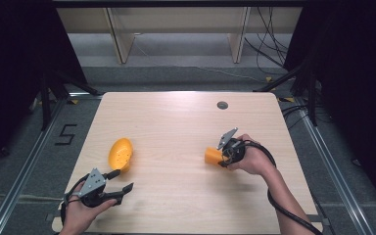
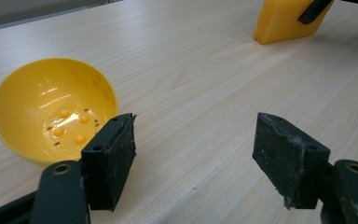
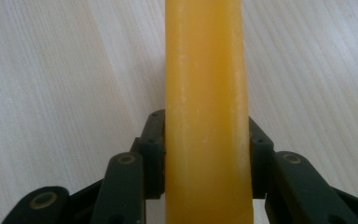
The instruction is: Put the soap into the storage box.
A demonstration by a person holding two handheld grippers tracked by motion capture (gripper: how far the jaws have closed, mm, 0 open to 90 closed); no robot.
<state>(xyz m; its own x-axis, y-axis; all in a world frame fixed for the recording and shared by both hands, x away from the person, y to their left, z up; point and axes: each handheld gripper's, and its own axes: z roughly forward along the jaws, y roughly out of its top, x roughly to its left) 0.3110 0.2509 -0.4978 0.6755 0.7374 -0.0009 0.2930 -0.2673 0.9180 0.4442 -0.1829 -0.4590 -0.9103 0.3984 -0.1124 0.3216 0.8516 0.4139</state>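
Note:
A yellow bowl (image 1: pixel 120 153) with small holes in its bottom lies on the wooden table (image 1: pixel 176 122) at the left; it also appears as the bowl (image 2: pixel 51 112) just beyond my left jaw. My left gripper (image 1: pixel 120 181) stands open near the front edge, just short of the bowl, with nothing between its jaws (image 2: pixel 196 158). An orange block (image 1: pixel 213 155) sits right of centre, and my right gripper (image 1: pixel 220 157) is shut on it. The block (image 3: pixel 206 107) runs up between the two pads. From the left gripper view the block (image 2: pixel 284 21) stands far off.
A small round grey grommet (image 1: pixel 222 105) sits in the table near its far edge. Black cables (image 1: pixel 269 44) trail over the floor beyond the table at the right. Light shelving legs (image 1: pixel 120 39) stand behind.

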